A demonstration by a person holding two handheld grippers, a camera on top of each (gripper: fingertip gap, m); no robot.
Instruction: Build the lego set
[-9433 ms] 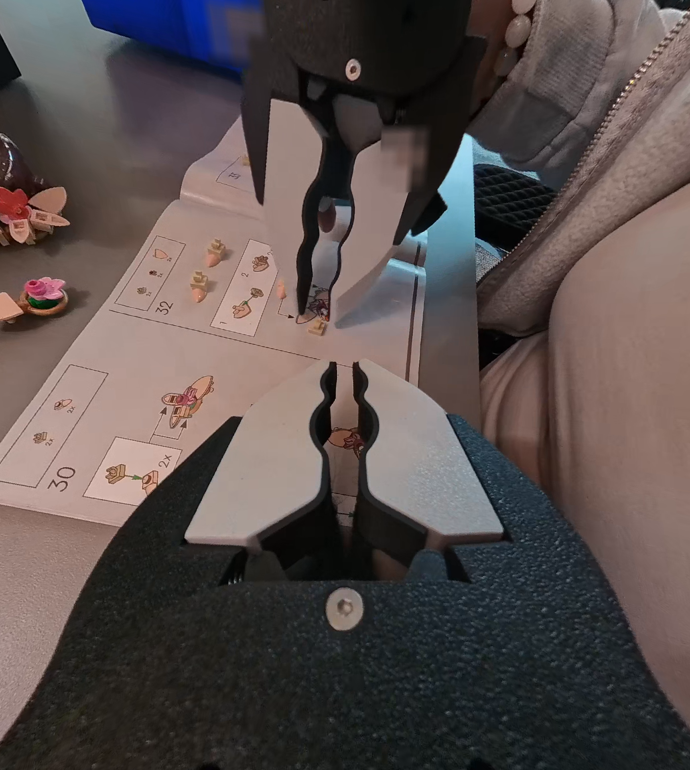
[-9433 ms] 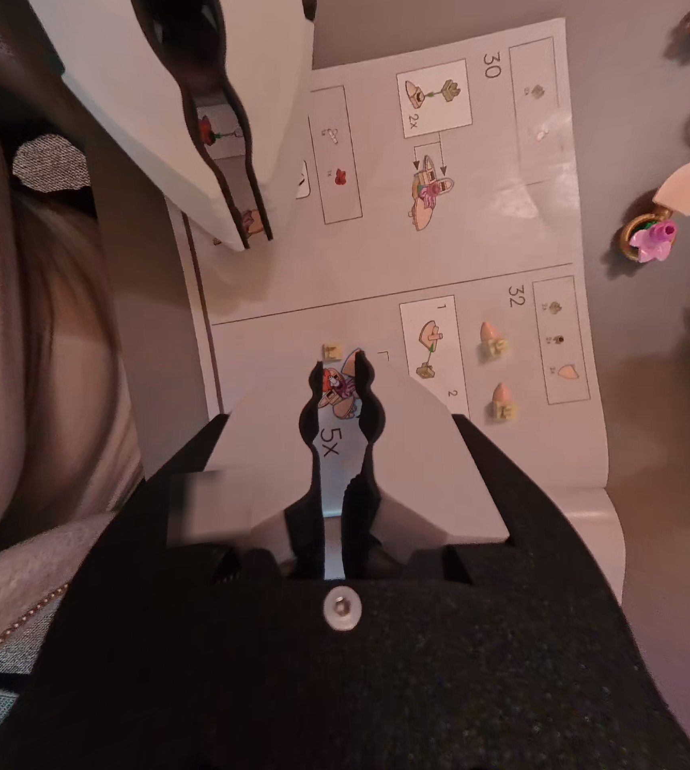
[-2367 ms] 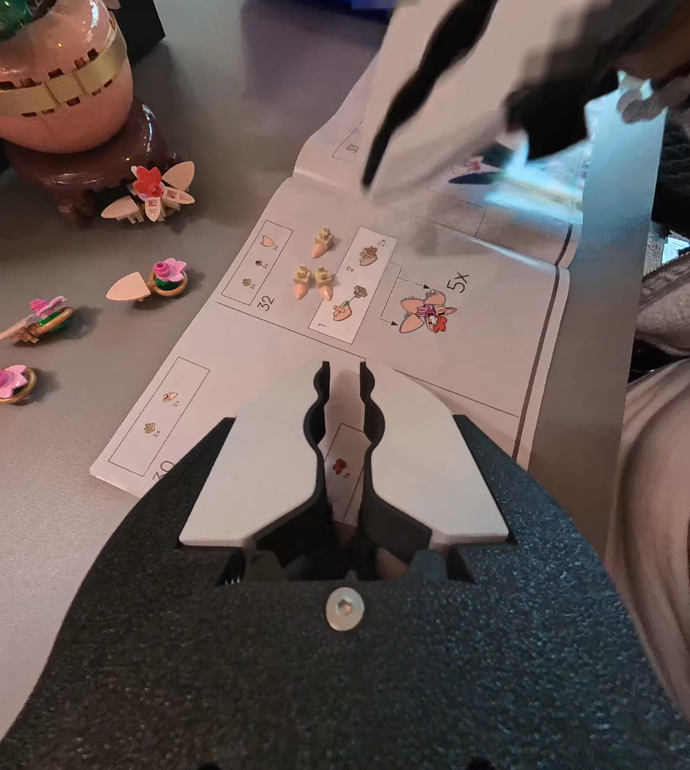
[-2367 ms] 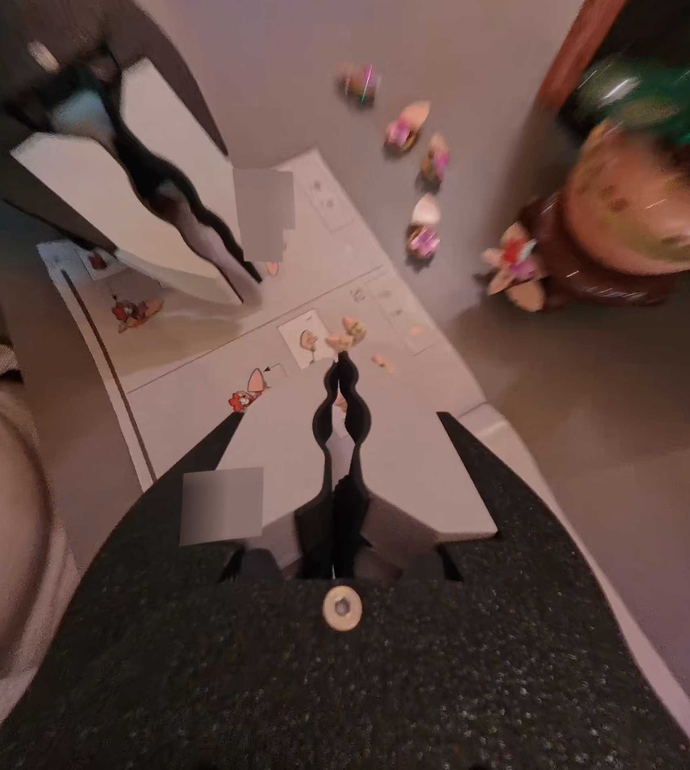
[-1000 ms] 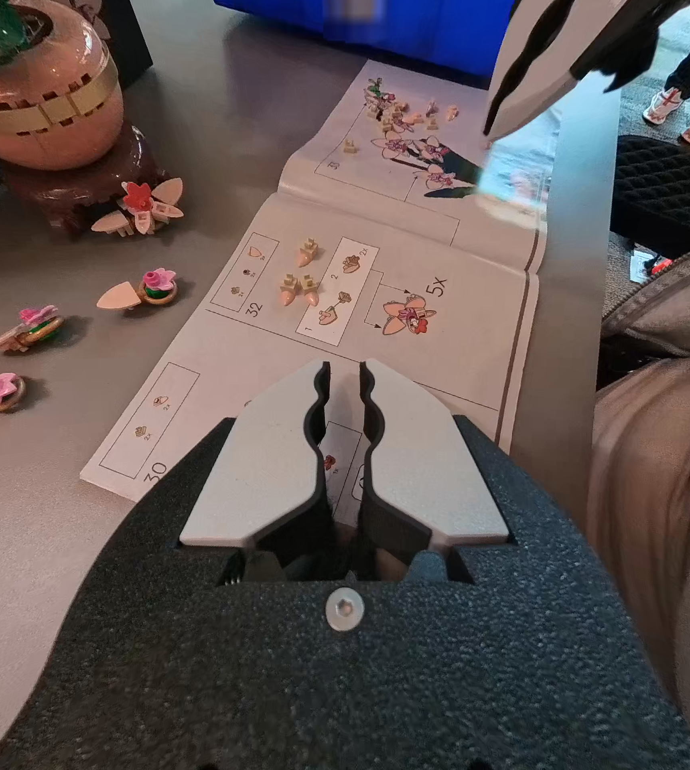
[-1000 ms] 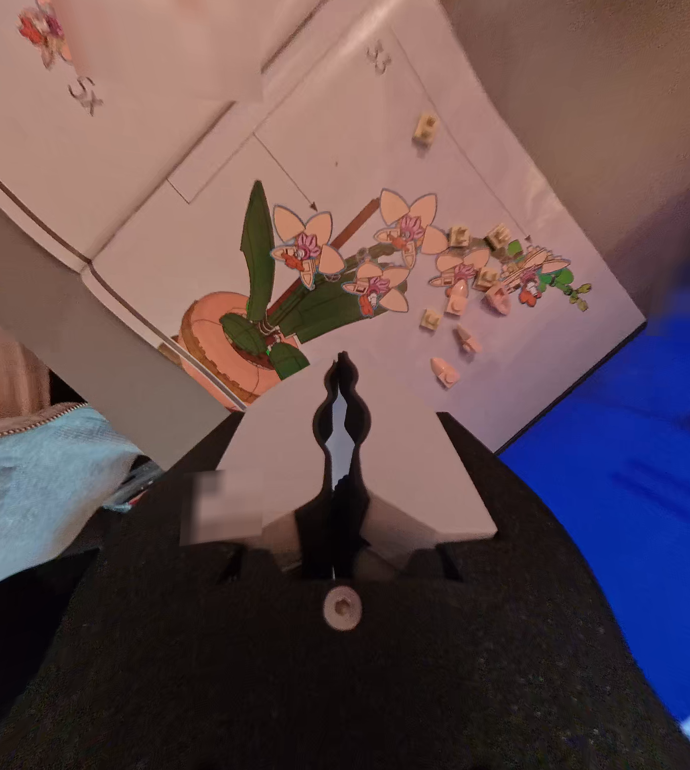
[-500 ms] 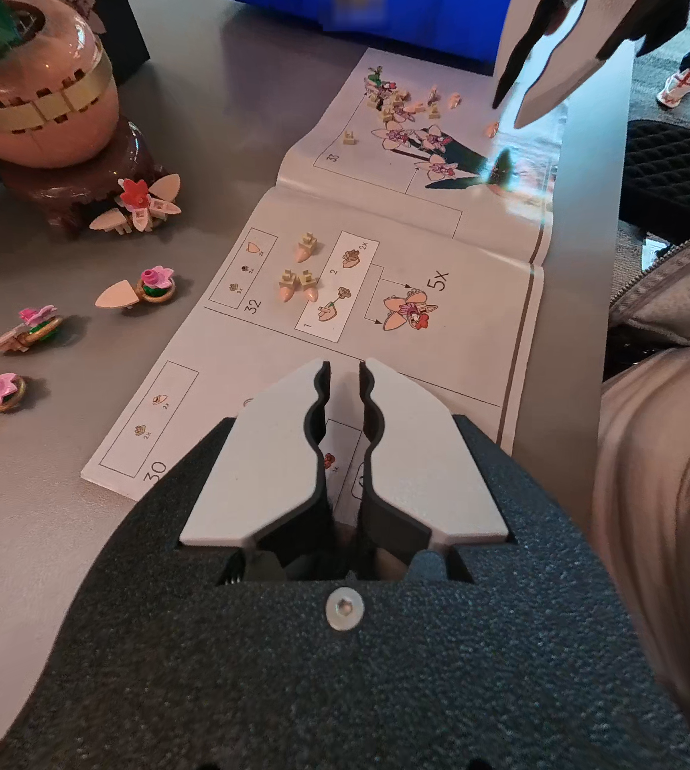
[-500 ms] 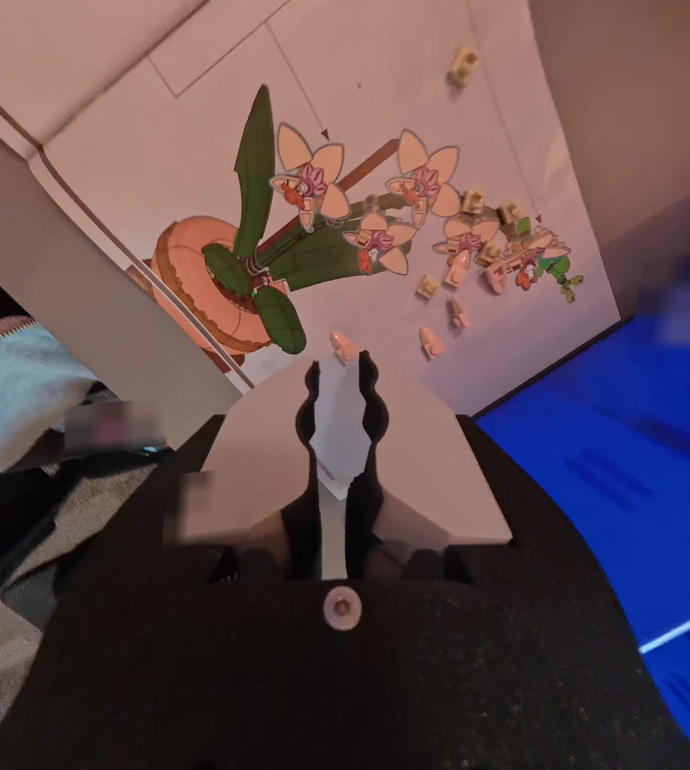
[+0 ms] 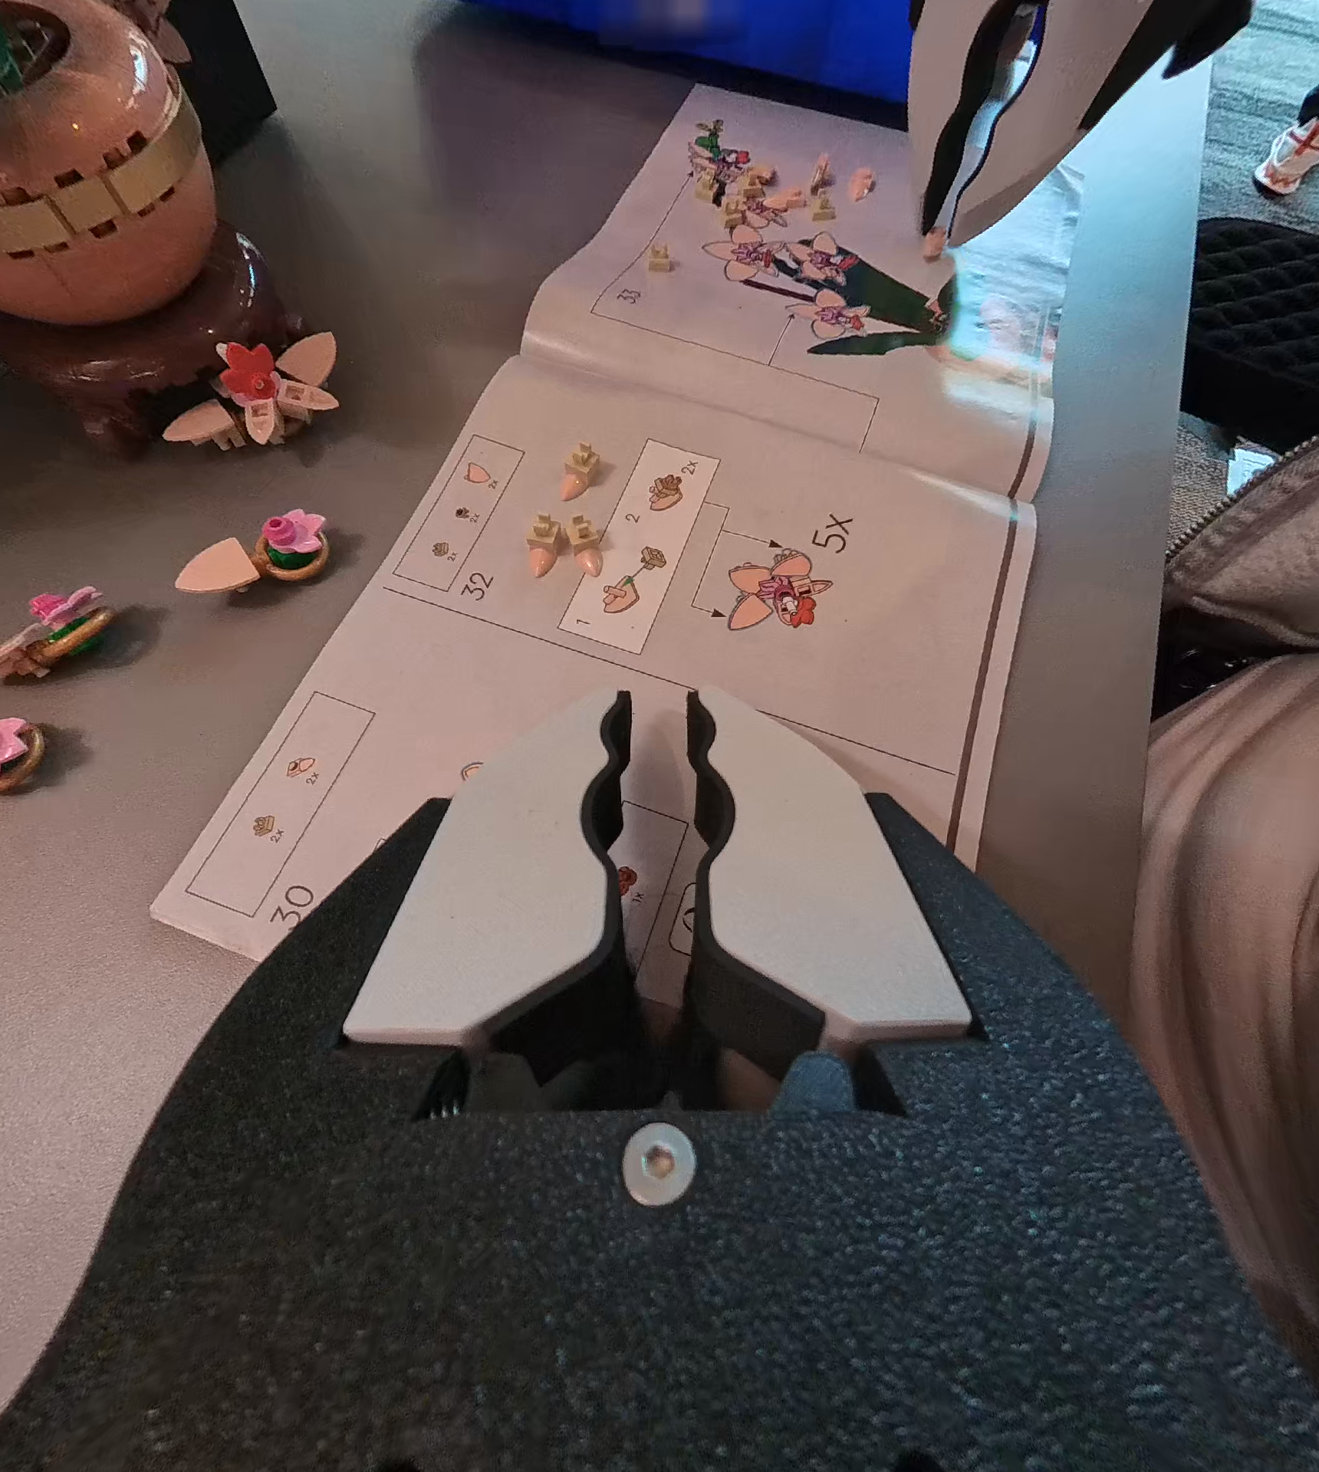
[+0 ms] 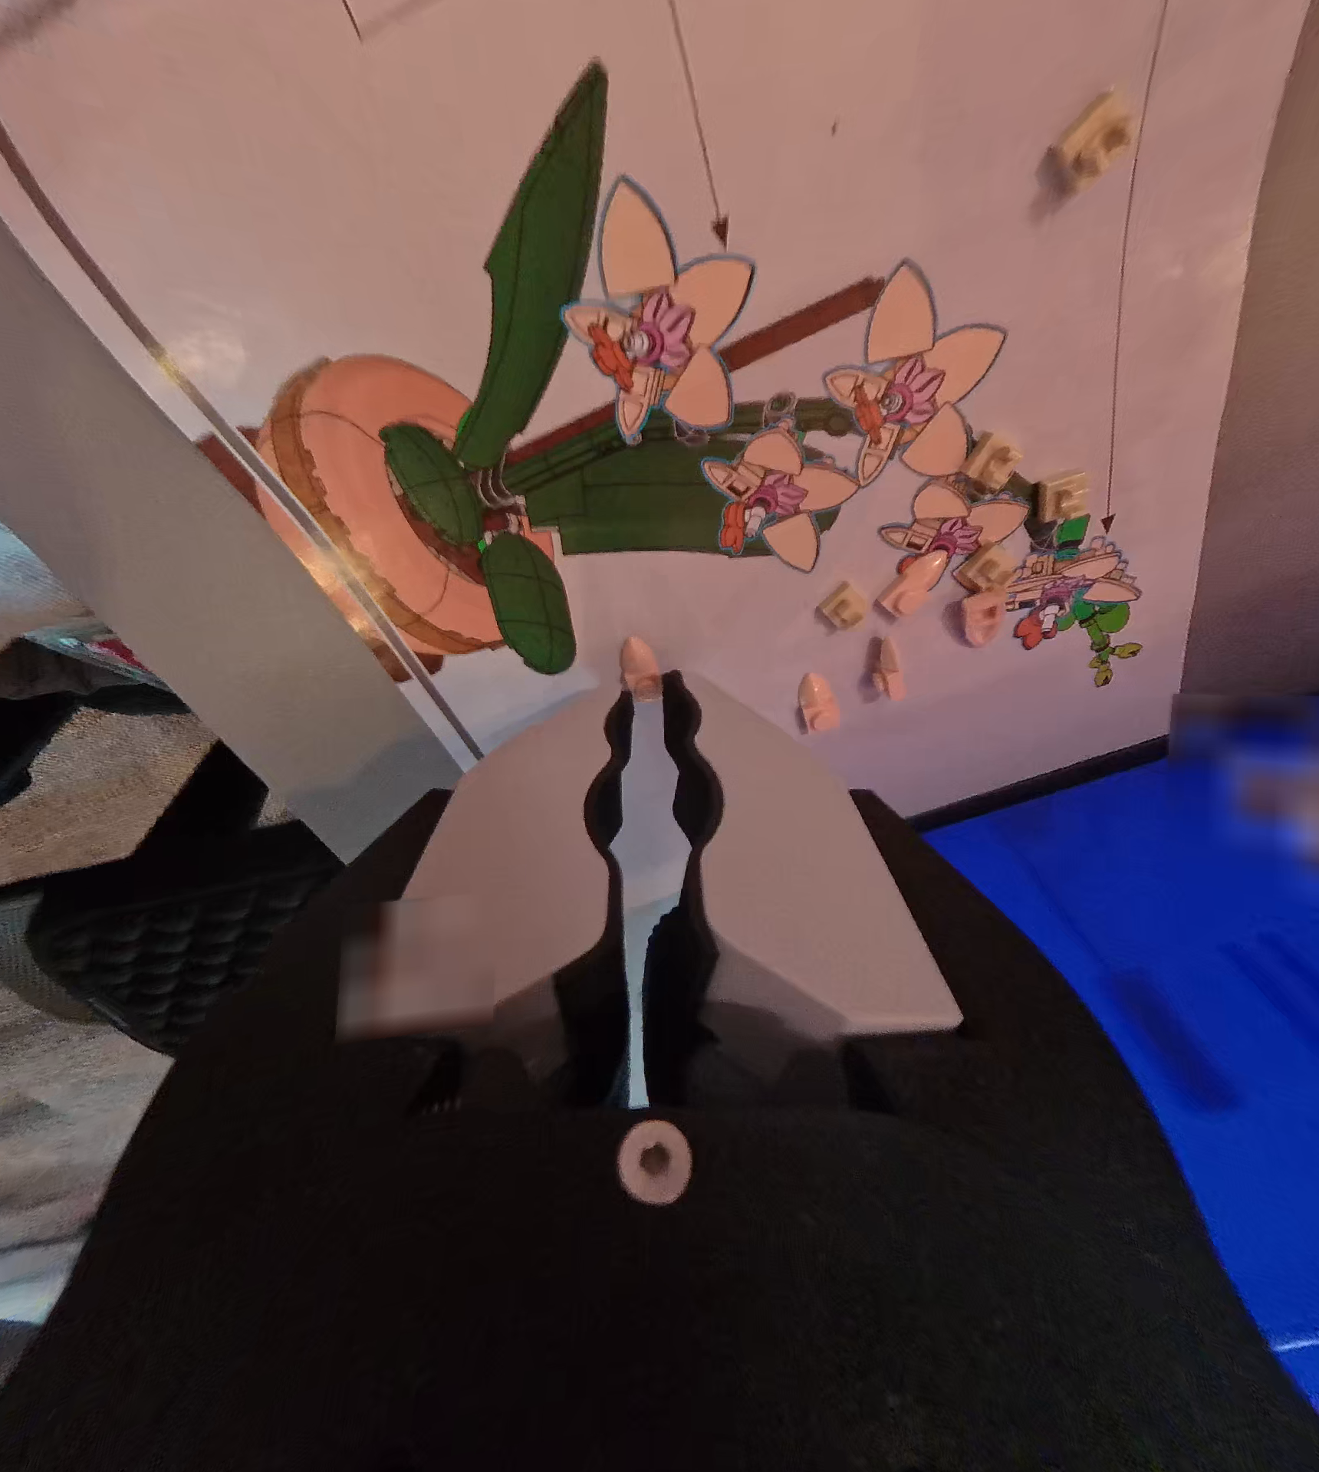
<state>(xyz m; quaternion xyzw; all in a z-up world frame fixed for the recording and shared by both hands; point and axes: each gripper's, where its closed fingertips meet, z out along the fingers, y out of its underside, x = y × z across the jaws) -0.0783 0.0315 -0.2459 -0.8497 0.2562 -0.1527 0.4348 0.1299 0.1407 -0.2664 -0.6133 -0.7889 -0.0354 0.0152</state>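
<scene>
Grey worktop carries an open instruction booklet along its right edge. Right claw pinches a small pink petal piece on the booklet's far page. Left claw hangs slightly parted and bare above the near page.

The open instruction booklet bears printed numerals.
</scene>
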